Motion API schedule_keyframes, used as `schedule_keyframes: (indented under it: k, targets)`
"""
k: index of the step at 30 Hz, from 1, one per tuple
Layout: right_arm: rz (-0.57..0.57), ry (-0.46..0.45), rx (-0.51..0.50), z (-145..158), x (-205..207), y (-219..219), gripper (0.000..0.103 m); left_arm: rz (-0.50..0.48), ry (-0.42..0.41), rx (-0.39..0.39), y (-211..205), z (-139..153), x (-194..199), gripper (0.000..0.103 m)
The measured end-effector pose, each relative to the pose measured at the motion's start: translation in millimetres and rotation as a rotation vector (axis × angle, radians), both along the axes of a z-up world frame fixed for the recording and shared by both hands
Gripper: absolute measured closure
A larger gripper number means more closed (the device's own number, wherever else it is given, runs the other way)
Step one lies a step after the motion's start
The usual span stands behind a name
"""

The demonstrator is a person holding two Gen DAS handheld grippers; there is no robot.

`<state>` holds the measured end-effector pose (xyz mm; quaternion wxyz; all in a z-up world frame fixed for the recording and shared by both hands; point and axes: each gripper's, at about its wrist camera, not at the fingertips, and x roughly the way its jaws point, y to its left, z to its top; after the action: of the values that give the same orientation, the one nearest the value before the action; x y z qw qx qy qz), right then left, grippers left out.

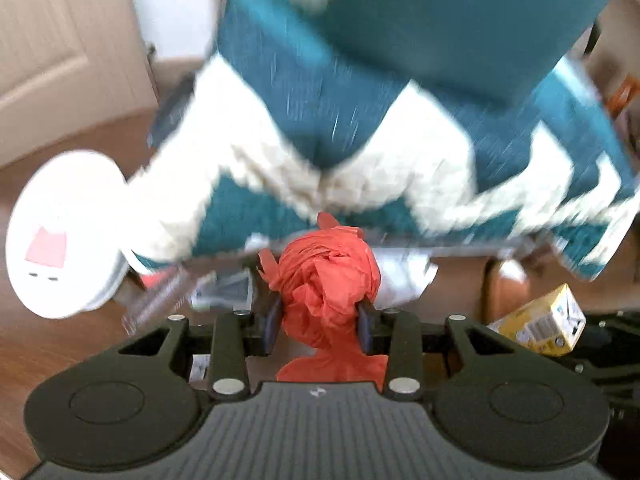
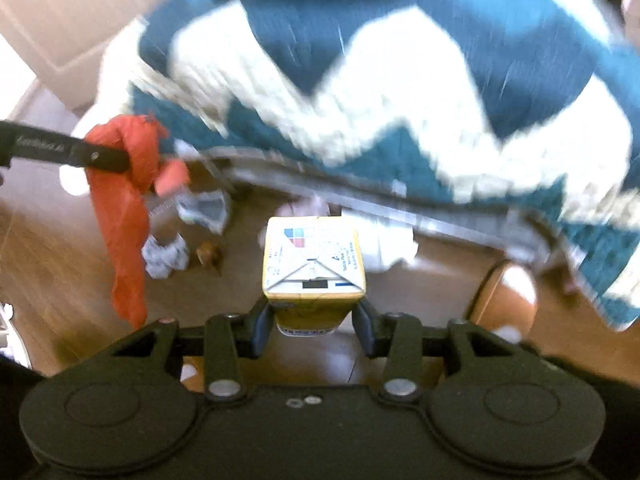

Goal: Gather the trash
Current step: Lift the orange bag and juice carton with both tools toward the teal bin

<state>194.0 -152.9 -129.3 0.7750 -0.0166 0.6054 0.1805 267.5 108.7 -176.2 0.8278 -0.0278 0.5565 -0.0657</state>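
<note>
My left gripper (image 1: 320, 322) is shut on a crumpled orange plastic bag (image 1: 326, 280), held above the wooden floor. The same bag hangs from the left gripper in the right wrist view (image 2: 128, 200). My right gripper (image 2: 312, 326) is shut on a yellow and white drink carton (image 2: 314, 264), which also shows at the right edge of the left wrist view (image 1: 544, 320). Crumpled grey paper (image 2: 166, 256) and a clear wrapper (image 2: 204, 208) lie on the floor by the rug's edge. Both views are blurred.
A teal and cream zigzag rug (image 1: 360, 152) covers the floor ahead, under a teal seat (image 1: 460, 20). A white round lidded bin (image 1: 60, 232) stands at the left. A white paper piece (image 2: 384, 248) and a brown round object (image 2: 508, 300) lie near the rug. A door (image 1: 60, 60) is at far left.
</note>
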Motion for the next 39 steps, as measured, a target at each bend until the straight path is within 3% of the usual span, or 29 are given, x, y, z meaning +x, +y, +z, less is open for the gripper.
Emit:
schedule_keyframes:
  k: [6, 16, 23, 32, 39]
  targets:
    - [0.034, -0.204, 0.060, 95, -11, -10, 0.060, 0.008, -0.222, 0.017, -11, 87, -33, 0.067]
    - [0.055, -0.513, 0.110, 220, -21, -22, 0.061, 0.002, -0.489, 0.013, -31, 205, -77, 0.067]
    - [0.016, -0.668, 0.146, 278, -3, -33, 0.061, 0.003, -0.615, -0.006, -47, 267, -80, 0.067]
    - [-0.025, -0.809, 0.183, 350, 56, -34, 0.061, 0.009, -0.771, -0.001, -68, 350, -40, 0.067]
    - [-0.059, -0.836, 0.188, 363, 116, -30, 0.061, 0.034, -0.858, 0.007, -81, 390, 10, 0.067]
